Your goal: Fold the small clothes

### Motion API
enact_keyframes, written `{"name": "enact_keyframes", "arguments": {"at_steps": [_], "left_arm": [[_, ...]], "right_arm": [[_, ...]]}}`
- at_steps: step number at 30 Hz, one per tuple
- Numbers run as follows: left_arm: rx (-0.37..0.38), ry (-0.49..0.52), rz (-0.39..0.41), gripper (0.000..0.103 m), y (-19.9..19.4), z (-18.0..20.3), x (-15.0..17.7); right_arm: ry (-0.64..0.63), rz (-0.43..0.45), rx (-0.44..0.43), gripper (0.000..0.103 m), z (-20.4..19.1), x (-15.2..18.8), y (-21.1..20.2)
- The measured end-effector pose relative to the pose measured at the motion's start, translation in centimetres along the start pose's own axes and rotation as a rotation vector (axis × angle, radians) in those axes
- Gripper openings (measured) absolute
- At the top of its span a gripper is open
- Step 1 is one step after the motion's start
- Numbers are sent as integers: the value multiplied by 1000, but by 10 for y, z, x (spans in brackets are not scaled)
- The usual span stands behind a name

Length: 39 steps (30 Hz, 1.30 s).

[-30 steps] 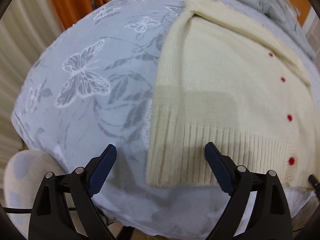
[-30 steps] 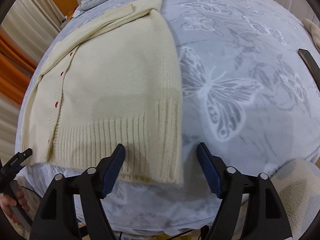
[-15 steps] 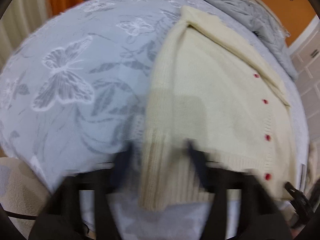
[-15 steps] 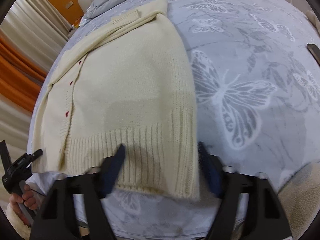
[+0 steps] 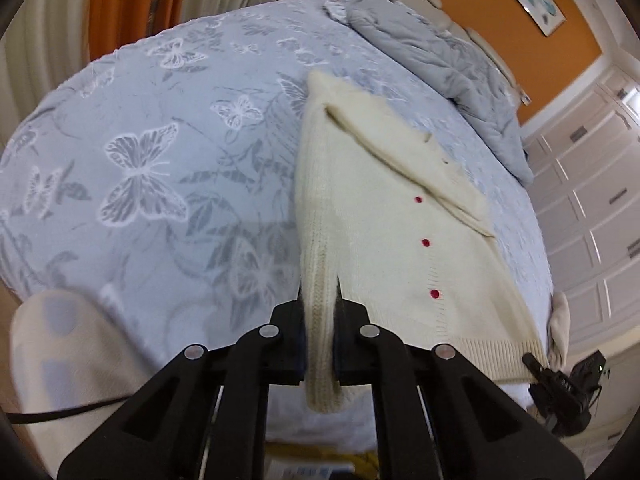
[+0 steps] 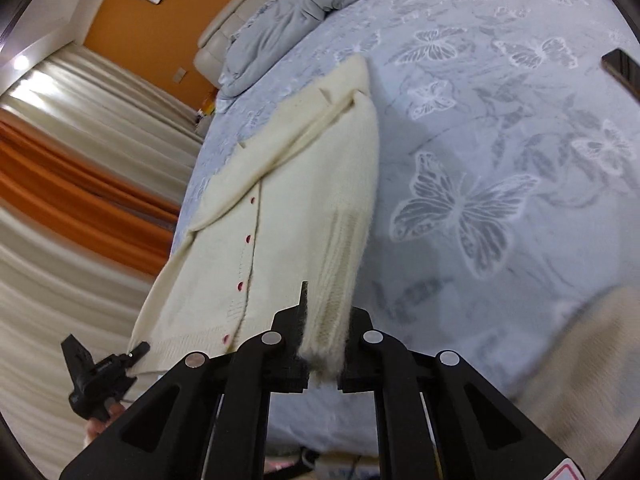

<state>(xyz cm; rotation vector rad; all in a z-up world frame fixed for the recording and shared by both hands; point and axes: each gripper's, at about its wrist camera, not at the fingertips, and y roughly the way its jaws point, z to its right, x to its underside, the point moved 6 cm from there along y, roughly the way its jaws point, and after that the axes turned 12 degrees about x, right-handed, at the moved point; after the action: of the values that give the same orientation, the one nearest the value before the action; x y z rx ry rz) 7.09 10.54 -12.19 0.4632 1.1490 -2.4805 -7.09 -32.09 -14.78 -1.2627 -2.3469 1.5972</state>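
A cream knit cardigan (image 5: 384, 216) with red buttons lies on the butterfly-print bedspread (image 5: 160, 168), its sleeves folded across the top. My left gripper (image 5: 320, 312) is shut on the ribbed hem at the cardigan's left bottom corner and lifts it. In the right wrist view the cardigan (image 6: 296, 208) stretches away from me, and my right gripper (image 6: 326, 320) is shut on the hem at its right bottom corner. The other gripper shows at the far hem corner in each view, in the left wrist view (image 5: 560, 384) and in the right wrist view (image 6: 100, 372).
A crumpled grey duvet (image 5: 440, 52) lies at the head of the bed. A dark phone (image 6: 622, 70) lies on the bedspread at the right. Orange and cream curtains (image 6: 80, 184) hang to the left, white cupboards (image 5: 592, 200) stand to the right.
Both grippers were open over the hem a second ago. They have closed on the two bottom corners and lifted them, so the hem now hangs in the jaws.
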Motion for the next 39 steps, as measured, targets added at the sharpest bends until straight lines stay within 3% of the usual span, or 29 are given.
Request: {"name": "enact_keyframes", "arguments": {"at_steps": [6,9,11,14,17,20,22,23,24,25,26,28,29,30,31,34,39], "left_arm": [[25,49,-81,7,-68,13,66],[55,0,-97,7,-105,21,93],[65,2,-62,7,-125,36,89],[88,81,7,8,-125,66,47],[86,176,70,8,-86,86,-18],[7,201,122,9,-17,77,-83],[-47,171,125,15,46,56,-119],[-86,141,112,18,69,45,-127],[-139,109,99,35,87,34,-132],[-217,78,80,43,106,20,-136],[-255,64,79,42,114,11,-137],[-258,44,81,51,114,1,-135],[-247,47,82,57,108,-1,-131],[-239,58,87,71,103,-1,-128],[-229,85,96,79,97,-1,-125],[-231,121,68,81,95,-12,-117],[-243,62,-23,81,135,-22,-108]], "right_arm": [[-74,-64,49,8,27,66,-71],[-89,-73,47,8,25,93,-111],[-81,-36,14,8,11,90,-137],[-105,74,-31,8,-10,48,-150],[-109,184,-79,9,-25,-34,-117],[-70,190,-76,11,-26,-97,-55],[-18,178,-45,18,-21,-132,-1],[3,165,-19,28,-17,-143,21],[20,160,51,30,-12,-152,41],[29,160,99,30,-8,-158,50],[40,161,120,31,-6,-161,55],[54,182,99,47,-5,-158,45],[39,196,110,64,-5,-154,40],[-18,230,163,70,-4,-146,29],[-59,243,188,70,-5,-142,28],[-190,215,282,73,-2,-130,38],[-193,94,344,73,7,-130,97]]}}
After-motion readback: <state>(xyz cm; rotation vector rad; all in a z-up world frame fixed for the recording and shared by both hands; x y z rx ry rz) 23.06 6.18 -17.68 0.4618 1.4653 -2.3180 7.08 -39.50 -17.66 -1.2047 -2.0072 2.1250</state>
